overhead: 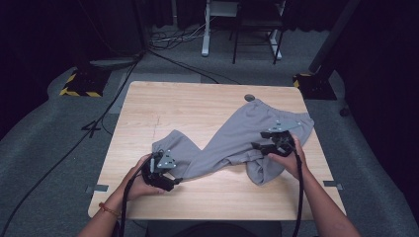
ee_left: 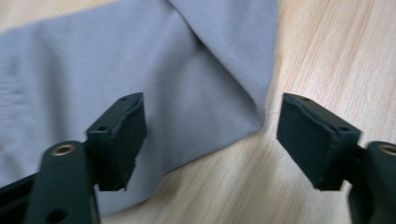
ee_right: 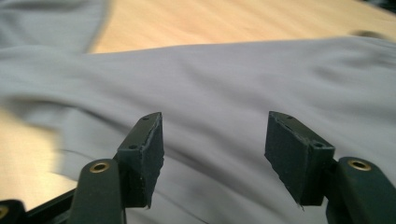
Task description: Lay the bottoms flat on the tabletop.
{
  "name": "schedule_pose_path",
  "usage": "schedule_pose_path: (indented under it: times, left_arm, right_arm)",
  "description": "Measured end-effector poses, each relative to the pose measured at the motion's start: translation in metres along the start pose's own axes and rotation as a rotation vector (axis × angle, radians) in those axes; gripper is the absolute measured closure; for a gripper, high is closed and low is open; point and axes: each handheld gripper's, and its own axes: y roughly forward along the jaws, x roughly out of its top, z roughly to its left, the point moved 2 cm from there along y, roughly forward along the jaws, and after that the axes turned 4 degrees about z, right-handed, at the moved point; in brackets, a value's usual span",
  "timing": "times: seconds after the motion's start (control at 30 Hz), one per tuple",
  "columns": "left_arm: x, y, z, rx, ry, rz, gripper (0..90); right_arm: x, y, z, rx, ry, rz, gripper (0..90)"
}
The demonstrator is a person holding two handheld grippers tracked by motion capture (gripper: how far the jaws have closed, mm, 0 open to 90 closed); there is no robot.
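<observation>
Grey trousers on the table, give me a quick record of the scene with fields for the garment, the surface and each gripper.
garment: grey trousers, spread partly folded, one leg toward the left gripper
surface: light wooden table
left gripper: jaws open, at the leg's end, nothing pinched
right gripper: jaws open, over the waist end of the cloth, nothing pinched
hands: one on each gripper

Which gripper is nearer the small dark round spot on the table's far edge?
Right. The right gripper hangs over the grey trousers, below the spot. The left gripper is at the trouser leg's near-left end, much farther off.
</observation>
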Motion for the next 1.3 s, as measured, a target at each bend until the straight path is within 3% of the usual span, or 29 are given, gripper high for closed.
schedule_pose_path:
  times: [0.1, 0.2, 0.27, 0.37, 0.43, 0.5, 0.63, 0.7, 0.77, 0.8, 0.83, 0.9, 1.0, 1.17, 1.3]
  left_arm:
    - [0.002, 0.008, -0.001, -0.007, -0.010, 0.003, 23.2]
    - [0.002, 0.015, 0.003, -0.003, -0.018, 0.001, 26.9]
    - [0.003, 0.017, 0.006, -0.025, -0.047, -0.015, 30.5]
    - [0.004, 0.016, 0.010, -0.023, -0.059, -0.024, 47.4]
    - [0.005, 0.016, 0.011, -0.024, -0.052, -0.023, 64.4]
    - [0.006, 0.017, 0.011, -0.008, -0.052, -0.023, 75.2]
    - [0.009, 0.017, 0.006, -0.013, -0.020, -0.009, 84.9]
    - [0.010, 0.016, 0.002, -0.035, -0.008, -0.007, 85.7]
    - [0.011, 0.013, 0.000, -0.061, 0.004, -0.015, 85.9]
    - [0.012, 0.011, -0.002, -0.071, 0.003, -0.028, 85.9]
    - [0.013, 0.009, -0.003, -0.078, 0.000, -0.038, 85.9]
    - [0.016, 0.002, -0.006, -0.088, -0.004, -0.074, 85.9]
    - [0.024, -0.010, -0.010, -0.092, 0.000, -0.125, 85.9]
    - [0.042, -0.034, -0.013, -0.078, -0.006, -0.195, 85.8]
    - [0.058, -0.048, -0.008, -0.056, -0.022, -0.225, 85.7]
  right_arm:
    - [0.008, 0.018, 0.030, 0.078, -0.084, 0.027, 37.5]
    - [0.011, 0.035, 0.054, 0.121, -0.159, 0.075, 36.7]
    - [0.012, 0.044, 0.067, 0.144, -0.202, 0.102, 36.8]
    - [0.014, 0.053, 0.082, 0.187, -0.241, 0.116, 38.1]
    - [0.015, 0.058, 0.092, 0.222, -0.273, 0.117, 41.4]
    - [0.015, 0.062, 0.101, 0.228, -0.304, 0.125, 42.2]
    - [0.014, 0.070, 0.116, 0.243, -0.347, 0.133, 43.1]
    - [0.016, 0.073, 0.121, 0.243, -0.364, 0.133, 43.4]
    - [0.018, 0.078, 0.124, 0.197, -0.382, 0.148, 46.5]
    - [0.020, 0.081, 0.124, 0.189, -0.368, 0.144, 48.9]
    - [0.021, 0.082, 0.124, 0.178, -0.356, 0.139, 54.4]
    - [0.023, 0.083, 0.124, 0.137, -0.376, 0.138, 66.5]
    - [0.024, 0.079, 0.124, 0.128, -0.394, 0.129, 81.7]
    - [0.038, 0.048, 0.123, 0.135, -0.390, 0.019, 86.2]
    - [0.055, 0.019, 0.111, 0.113, -0.357, -0.065, 86.4]
